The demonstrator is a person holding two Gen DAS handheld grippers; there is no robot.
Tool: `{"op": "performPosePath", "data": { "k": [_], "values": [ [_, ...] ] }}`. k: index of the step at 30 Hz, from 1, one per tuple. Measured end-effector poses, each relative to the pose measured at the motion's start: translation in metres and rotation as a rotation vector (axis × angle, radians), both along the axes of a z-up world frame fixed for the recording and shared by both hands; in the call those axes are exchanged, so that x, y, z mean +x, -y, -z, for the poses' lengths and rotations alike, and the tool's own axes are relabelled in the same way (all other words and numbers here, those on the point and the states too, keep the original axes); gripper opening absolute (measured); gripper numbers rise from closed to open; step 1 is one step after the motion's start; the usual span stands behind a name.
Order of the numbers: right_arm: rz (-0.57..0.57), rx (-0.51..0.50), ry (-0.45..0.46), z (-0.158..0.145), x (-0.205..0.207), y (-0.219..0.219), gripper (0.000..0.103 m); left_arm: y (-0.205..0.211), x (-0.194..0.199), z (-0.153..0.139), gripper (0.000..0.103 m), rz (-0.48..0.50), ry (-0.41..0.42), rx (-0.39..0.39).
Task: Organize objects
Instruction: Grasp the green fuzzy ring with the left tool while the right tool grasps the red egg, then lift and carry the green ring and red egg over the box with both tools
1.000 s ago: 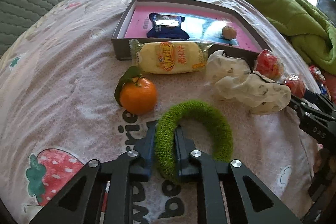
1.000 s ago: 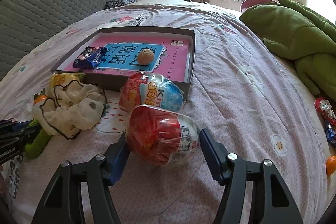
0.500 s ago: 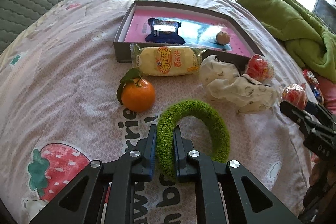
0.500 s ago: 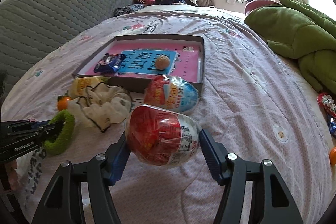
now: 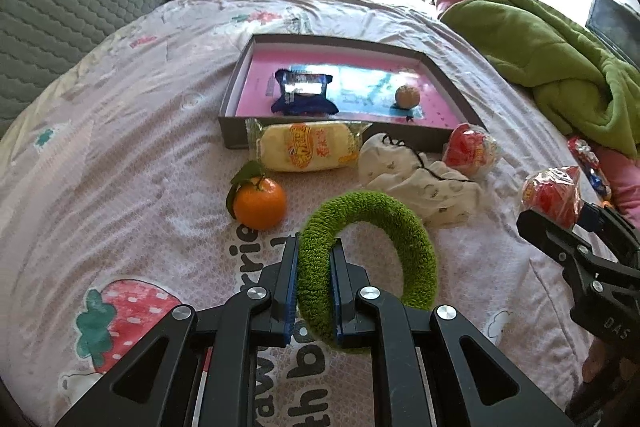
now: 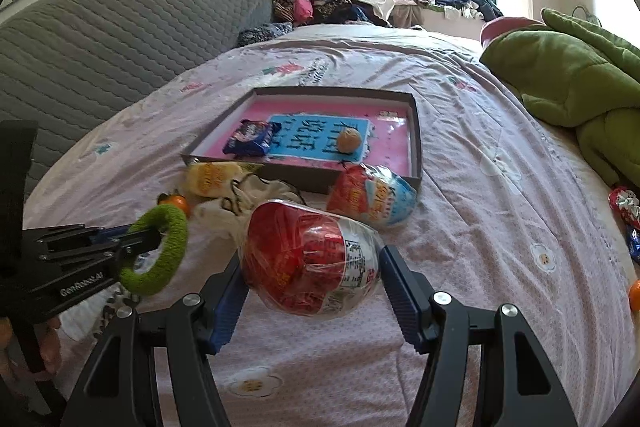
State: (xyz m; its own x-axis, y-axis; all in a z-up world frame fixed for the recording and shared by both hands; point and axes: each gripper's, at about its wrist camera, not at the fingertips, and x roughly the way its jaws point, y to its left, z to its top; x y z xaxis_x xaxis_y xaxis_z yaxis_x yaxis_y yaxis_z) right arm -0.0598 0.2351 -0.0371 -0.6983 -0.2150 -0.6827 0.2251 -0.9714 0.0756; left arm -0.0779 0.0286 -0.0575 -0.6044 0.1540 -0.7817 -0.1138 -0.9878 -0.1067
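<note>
Far ahead lies the box (image 5: 236, 99). My right gripper (image 6: 312, 291), spread wide, clasps the wrapped egg (image 6: 310, 255) mid-body: light, crinkly, slippery. My left gripper (image 5: 314, 283), pinched tight, holds the green ring (image 5: 400, 223) near me: soft, squashy.

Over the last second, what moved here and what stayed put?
Both held things rose off the bed: the left gripper lifted the green ring, and the right gripper lifted the red wrapped egg. No grip changed. The box, orange, yellow snack pack, cloth pouch and second egg stayed put.
</note>
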Motion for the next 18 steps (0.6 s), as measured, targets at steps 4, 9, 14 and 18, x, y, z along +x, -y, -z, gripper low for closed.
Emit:
{"op": "performPosePath", "data": {
  "k": [4, 9, 14, 18],
  "values": [
    [-0.007, -0.005, -0.017, -0.008, 0.004, 0.005, 0.064, 0.000, 0.004, -0.008, 0.014, -0.006, -0.018, -0.001],
    [-0.016, -0.011, -0.035, -0.016, 0.008, 0.010, 0.064, -0.001, 0.008, -0.018, 0.014, -0.010, -0.044, -0.006],
    [-0.012, -0.020, -0.049, -0.021, 0.010, 0.011, 0.065, -0.003, 0.010, -0.026, 0.014, -0.017, -0.064, -0.013],
    [-0.010, -0.023, -0.056, -0.024, 0.009, 0.012, 0.064, -0.004, 0.009, -0.030, 0.014, -0.017, -0.074, -0.014]
  ]
}}
